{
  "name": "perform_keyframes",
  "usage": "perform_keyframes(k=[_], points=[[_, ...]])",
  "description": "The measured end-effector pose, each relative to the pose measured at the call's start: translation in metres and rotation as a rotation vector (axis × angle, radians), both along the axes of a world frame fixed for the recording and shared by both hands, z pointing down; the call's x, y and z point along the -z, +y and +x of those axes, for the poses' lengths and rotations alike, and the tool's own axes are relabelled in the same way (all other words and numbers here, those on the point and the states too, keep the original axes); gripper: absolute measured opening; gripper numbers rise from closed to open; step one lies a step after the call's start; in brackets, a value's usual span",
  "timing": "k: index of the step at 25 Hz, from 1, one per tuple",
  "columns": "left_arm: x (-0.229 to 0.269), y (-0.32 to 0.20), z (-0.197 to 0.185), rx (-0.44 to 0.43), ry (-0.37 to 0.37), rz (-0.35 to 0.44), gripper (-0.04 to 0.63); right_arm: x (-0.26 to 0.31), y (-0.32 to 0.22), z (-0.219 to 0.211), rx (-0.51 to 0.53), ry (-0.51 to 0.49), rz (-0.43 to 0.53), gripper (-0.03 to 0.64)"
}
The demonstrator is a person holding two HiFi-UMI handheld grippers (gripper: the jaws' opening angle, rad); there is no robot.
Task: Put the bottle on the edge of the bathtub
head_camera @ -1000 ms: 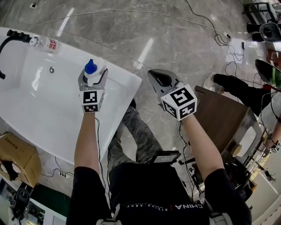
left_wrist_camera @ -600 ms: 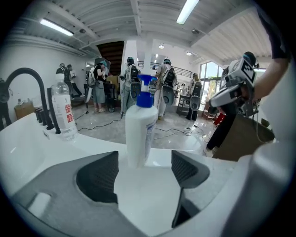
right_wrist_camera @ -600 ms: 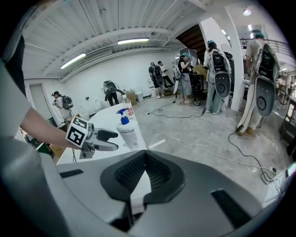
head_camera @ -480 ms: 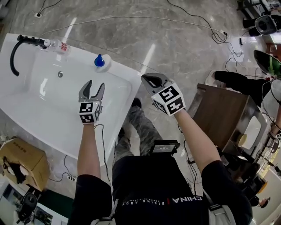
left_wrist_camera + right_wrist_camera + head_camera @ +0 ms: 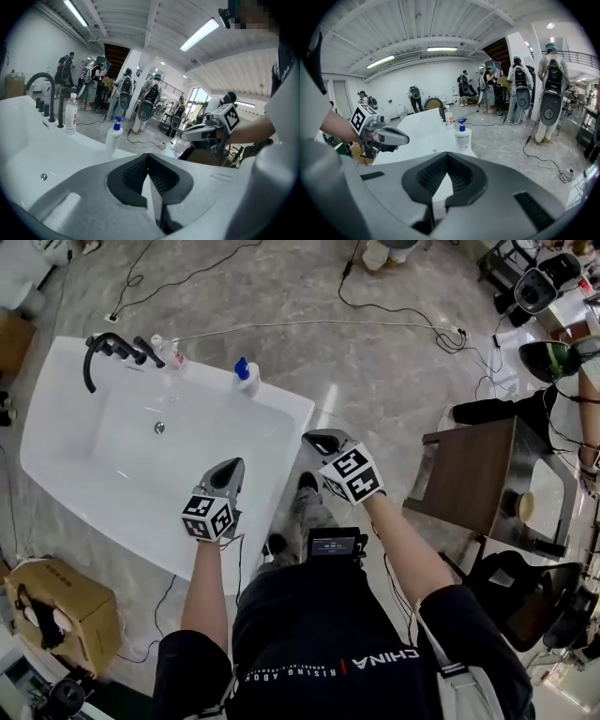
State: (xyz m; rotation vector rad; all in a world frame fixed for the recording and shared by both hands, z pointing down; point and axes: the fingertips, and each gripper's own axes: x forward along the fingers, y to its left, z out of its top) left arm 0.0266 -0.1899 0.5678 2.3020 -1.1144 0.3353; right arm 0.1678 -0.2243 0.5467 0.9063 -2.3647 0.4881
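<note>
A white bottle with a blue pump top stands upright on the far rim of the white bathtub, free of both grippers. My left gripper hovers over the tub's near right corner, well back from the bottle; its jaws have just been closing and are shut with nothing between them. My right gripper hangs beside the tub over the floor, shut and empty. The left gripper view shows the bottle ahead on the rim; in the right gripper view the bottle stands at the tub's corner.
A black faucet and a clear water bottle stand on the tub's far left rim. A cardboard box lies at the lower left, a brown cabinet at the right. Cables cross the marble floor, and people stand further off.
The left gripper let go of the bottle on the rim, drew back toward me and shut. The right gripper also pulled back. The bottle stays on the tub's rim.
</note>
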Motion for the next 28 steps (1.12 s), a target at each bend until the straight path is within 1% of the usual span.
perform_keyframes(k=[4, 7, 12, 16, 19, 21, 23, 28], points=[[0.038, 0.052, 0.002, -0.07, 0.007, 0.06, 0.009, 0.024, 0.049, 0.006, -0.073, -0.033, 0.03, 0.012], [0.056, 0.087, -0.005, -0.085, 0.005, 0.085, 0.009, 0.035, 0.085, 0.009, -0.121, -0.05, 0.041, 0.012], [0.072, 0.144, -0.01, -0.104, -0.013, 0.127, 0.009, 0.05, 0.139, 0.006, -0.147, -0.067, 0.067, 0.011], [0.069, 0.177, -0.008, -0.145, -0.042, 0.137, 0.009, 0.057, 0.171, -0.002, -0.158, -0.079, 0.065, 0.011], [0.066, 0.195, -0.005, -0.176, -0.052, 0.14, 0.009, 0.06, 0.186, -0.006, -0.185, -0.104, 0.053, 0.011], [0.066, 0.2, -0.003, -0.183, -0.053, 0.145, 0.009, 0.063, 0.191, -0.007, -0.205, -0.123, 0.05, 0.011], [0.068, 0.202, 0.0, -0.182, -0.049, 0.152, 0.009, 0.066, 0.195, -0.006, -0.212, -0.123, 0.053, 0.011], [0.081, 0.202, 0.007, -0.184, 0.006, 0.187, 0.009, 0.07, 0.2, -0.008, -0.195, -0.104, 0.061, 0.011]])
